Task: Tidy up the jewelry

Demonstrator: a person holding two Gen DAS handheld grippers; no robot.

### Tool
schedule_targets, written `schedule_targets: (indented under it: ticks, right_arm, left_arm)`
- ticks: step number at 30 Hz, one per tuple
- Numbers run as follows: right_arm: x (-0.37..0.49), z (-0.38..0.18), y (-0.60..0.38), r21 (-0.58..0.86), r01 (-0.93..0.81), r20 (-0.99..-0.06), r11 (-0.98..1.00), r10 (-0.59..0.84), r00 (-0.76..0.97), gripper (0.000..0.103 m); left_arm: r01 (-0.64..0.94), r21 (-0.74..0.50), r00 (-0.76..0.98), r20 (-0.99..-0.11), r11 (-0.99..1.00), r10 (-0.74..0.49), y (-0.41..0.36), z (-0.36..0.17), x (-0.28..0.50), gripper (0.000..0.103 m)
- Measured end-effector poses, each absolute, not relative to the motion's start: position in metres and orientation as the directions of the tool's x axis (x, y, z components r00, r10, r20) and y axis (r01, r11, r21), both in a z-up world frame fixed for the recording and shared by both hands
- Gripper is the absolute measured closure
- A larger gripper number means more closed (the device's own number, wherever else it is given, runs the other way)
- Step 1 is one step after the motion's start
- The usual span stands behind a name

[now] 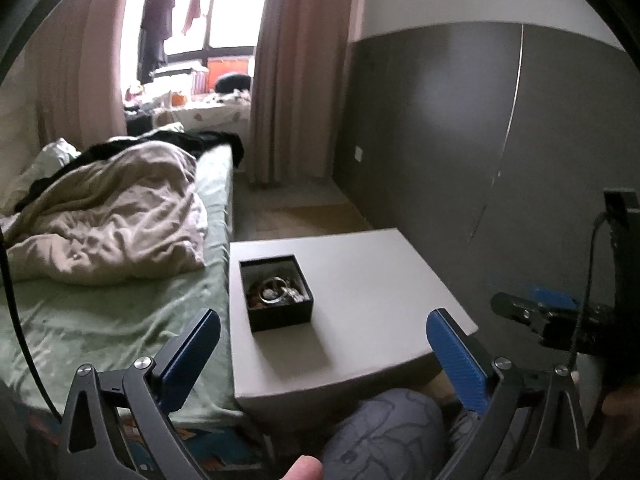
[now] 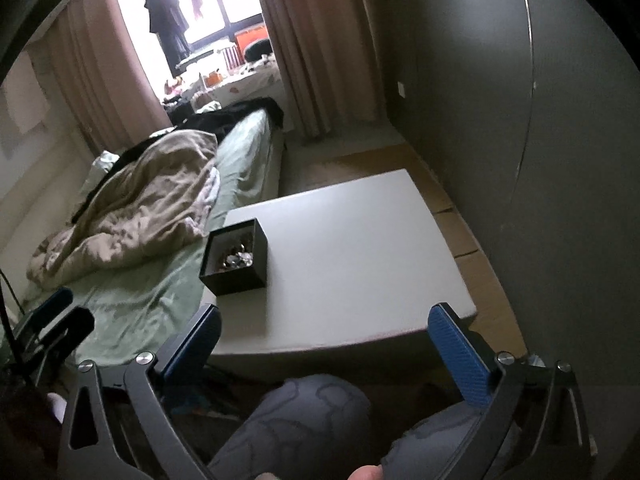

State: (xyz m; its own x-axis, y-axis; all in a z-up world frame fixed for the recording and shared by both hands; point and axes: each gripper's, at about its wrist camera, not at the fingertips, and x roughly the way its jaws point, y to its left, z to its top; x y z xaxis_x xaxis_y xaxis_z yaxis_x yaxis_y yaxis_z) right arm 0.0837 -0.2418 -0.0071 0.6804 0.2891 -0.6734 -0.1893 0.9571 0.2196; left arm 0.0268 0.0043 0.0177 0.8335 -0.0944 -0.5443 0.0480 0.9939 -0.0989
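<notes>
Two grippers are in my hands, and both carry nothing. My left gripper has its blue-padded fingers spread to what looks like full width; no object lies between them and they touch no surface. My right gripper is spread equally wide, also empty and clear of contact. Both hang just short of the near edge of the tabletop, above my knees.

The black box stands forward of both tools, near the left edge of the tabletop, on the side that meets the bed. It is open-topped. Inside lies the jewelry: a tangle of metallic pieces with at least one ring-shaped item; single pieces cannot be separated at this resolution. The rest of the tabletop carries nothing that I can see.

Key relation: in the left wrist view the box sits almost on the centreline between the fingers, slightly left of it. In the right wrist view the box lies ahead of the left finger, well off centre. I judge the left gripper the better aligned and the nearer. The box is roughly square, so it offers no clear long axis; its sides run slightly skewed to the tabletop edges.

Judgement: no sorting has begun. The next move calls for a forward and downward reach into the box opening.
</notes>
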Motion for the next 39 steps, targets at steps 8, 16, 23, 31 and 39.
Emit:
schedule_targets:
  ticks: [8, 16, 23, 31, 39]
  right_arm:
    - [0.057, 0.006, -0.238, 0.205, -0.225, -0.626, 0.953, 0.304, 0.718, 0.000]
    - [0.052, 0.006, -0.242, 0.221, -0.202, -0.635, 0.954, 0.298, 0.713, 0.000]
    - [0.050, 0.007, -0.245, 0.213, -0.198, -0.637, 0.957, 0.290, 0.714, 0.000]
    - [0.046, 0.008, -0.239, 0.197, -0.212, -0.634, 0.957, 0.289, 0.718, 0.000]
    - [0.044, 0.008, -0.238, 0.195, -0.216, -0.628, 0.957, 0.290, 0.722, 0.000]
  left_arm:
    - [0.012, -0.084, 0.852, -0.521, 0.996, -0.054, 0.019, 0.027, 0.008, 0.000]
    - [0.008, -0.068, 0.852, -0.521, 0.998, -0.043, 0.020, 0.026, 0.002, 0.000]
    - [0.014, -0.071, 0.852, -0.522, 0.997, -0.049, 0.021, 0.025, 0.000, 0.000]
    - [0.003, -0.064, 0.851, -0.523, 0.998, -0.037, 0.020, 0.024, 0.000, 0.000]
    - [-0.016, -0.078, 0.855, -0.518, 0.997, -0.026, 0.024, 0.025, 0.000, 0.000]
